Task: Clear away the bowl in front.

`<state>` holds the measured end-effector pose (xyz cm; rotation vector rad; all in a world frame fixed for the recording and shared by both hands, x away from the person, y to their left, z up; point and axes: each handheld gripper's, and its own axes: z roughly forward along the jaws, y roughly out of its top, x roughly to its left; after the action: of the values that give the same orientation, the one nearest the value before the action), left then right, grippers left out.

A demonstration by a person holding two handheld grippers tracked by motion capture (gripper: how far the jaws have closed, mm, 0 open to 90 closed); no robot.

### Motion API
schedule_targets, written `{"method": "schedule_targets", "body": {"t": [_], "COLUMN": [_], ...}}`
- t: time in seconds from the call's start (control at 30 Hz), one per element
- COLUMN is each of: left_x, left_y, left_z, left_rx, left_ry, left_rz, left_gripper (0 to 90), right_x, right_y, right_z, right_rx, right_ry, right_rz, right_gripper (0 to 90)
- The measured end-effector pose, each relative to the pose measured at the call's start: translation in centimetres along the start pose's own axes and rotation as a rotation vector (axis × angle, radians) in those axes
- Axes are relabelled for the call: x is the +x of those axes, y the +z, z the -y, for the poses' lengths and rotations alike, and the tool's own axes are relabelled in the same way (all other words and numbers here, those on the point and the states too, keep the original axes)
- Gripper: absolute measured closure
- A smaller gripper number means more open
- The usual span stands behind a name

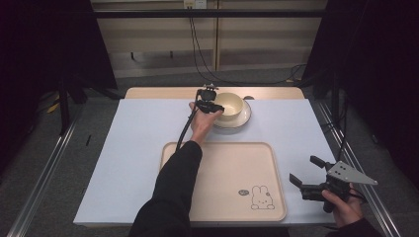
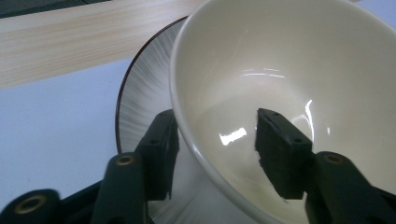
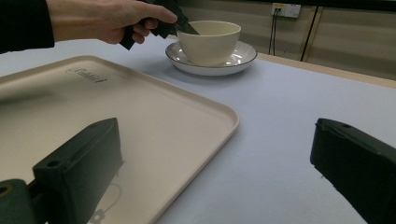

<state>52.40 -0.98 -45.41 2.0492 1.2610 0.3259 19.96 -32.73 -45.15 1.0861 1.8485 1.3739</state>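
The right gripper (image 1: 305, 171) is sitting nearest the camera in the high view, held in the person's right hand (image 1: 342, 205) at the table's near right corner, its two black jaws spread wide apart and holding nothing; in the right gripper view they are rising from the bottom with bare table (image 3: 280, 140) between them. Just to that gripper's left the cream tray (image 1: 225, 180) is lying flat, with a small rabbit drawing (image 1: 261, 198) printed in the corner closest to the right gripper. Well ahead of it, beyond the tray's far edge, the left gripper (image 1: 215, 107) is reaching to the cream bowl (image 1: 230, 104), which is standing upright on a dark-rimmed saucer (image 1: 243, 118) near the table's far edge. In the left gripper view the left gripper's jaws are straddling the bowl's rim (image 2: 180, 116): one jaw is sitting outside the wall, over the saucer (image 2: 140, 98), and the other is sitting inside the bowl (image 2: 280, 60). A gap is showing between the inner jaw and the wall, so the jaws are parted around the rim rather than clamped on it. The person's left hand (image 1: 201, 121) is wrapping the gripper's body, with the black sleeve (image 1: 173, 187) crossing the tray's left side.
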Motion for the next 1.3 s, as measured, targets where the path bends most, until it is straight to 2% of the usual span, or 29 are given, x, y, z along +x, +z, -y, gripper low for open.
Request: {"method": "schedule_targets", "body": {"t": [0.17,0.23,0.3,0.33,0.4,0.47,0.5,0.6,0.67,0.8,0.9,0.93,1.0,1.03,1.17,1.2,1.3], "left_x": [0.25,0.40,0.53,0.50,0.48,0.40,0.45,0.42,0.37,0.38,0.50,0.66,0.75,0.79,0.87,1.03,1.06], "left_y": [0.19,0.31,0.26,0.31,0.28,0.31,0.24,0.20,0.16,0.14,0.21,0.16,0.09,0.07,-0.01,-0.18,-0.29], "left_z": [0.01,0.06,0.07,0.09,0.06,0.06,0.01,0.01,-0.05,-0.12,-0.07,-0.04,-0.06,-0.06,-0.08,-0.09,-0.13], "left_rx": [0.010,0.011,0.023,0.015,0.017,0.011,0.016,0.011,0.008,0.012,-0.001,0.002,0.012,0.011,0.012,0.025,0.014], "left_ry": [-0.034,-0.053,-0.052,-0.074,-0.071,-0.085,-0.098,-0.092,-0.105,-0.112,-0.132,-0.152,-0.154,-0.169,-0.186,-0.198,-0.204], "left_rz": [0.020,0.022,0.026,0.033,0.026,0.026,0.019,0.008,-0.003,-0.006,0.013,0.020,0.027,0.032,0.047,0.056,0.061], "left_gripper": [56.0,64.6,69.8,71.3,72.3,73.4,74.7,78.6,81.7,83.1,83.1,83.1,83.1,83.2,83.5,83.6,83.7], "right_x": [-0.03,0.00,0.00,0.01,0.01,0.00,0.01,0.01,0.02,-0.03,-0.01,-0.01,-0.01,0.01,-0.08,-0.08,-0.05], "right_y": [-0.03,0.01,0.02,0.02,0.02,0.01,0.01,-0.01,0.03,0.05,0.06,0.05,0.03,0.03,-0.04,-0.04,-0.02], "right_z": [-0.01,-0.01,0.00,0.00,0.00,-0.01,0.00,-0.01,0.03,0.03,0.02,0.02,0.01,0.01,-0.01,0.00,-0.01], "right_rx": [0.000,-0.002,-0.001,-0.001,-0.001,-0.002,0.000,0.002,0.006,0.006,0.006,0.005,0.003,0.002,-0.005,-0.005,-0.005], "right_ry": [-0.002,0.001,-0.001,0.000,0.000,0.000,0.002,0.003,-0.004,-0.008,-0.004,-0.001,0.000,-0.001,-0.009,-0.010,-0.008], "right_rz": [-0.001,0.000,0.000,-0.002,-0.002,-0.002,-0.002,-0.002,0.004,0.003,0.000,0.002,0.001,-0.002,0.000,0.000,0.000], "right_gripper": [1.7,1.7,1.7,1.7,1.7,1.7,1.7,1.7,2.0,2.0,2.0,2.0,2.1,2.1,2.0,2.0,2.0]}}
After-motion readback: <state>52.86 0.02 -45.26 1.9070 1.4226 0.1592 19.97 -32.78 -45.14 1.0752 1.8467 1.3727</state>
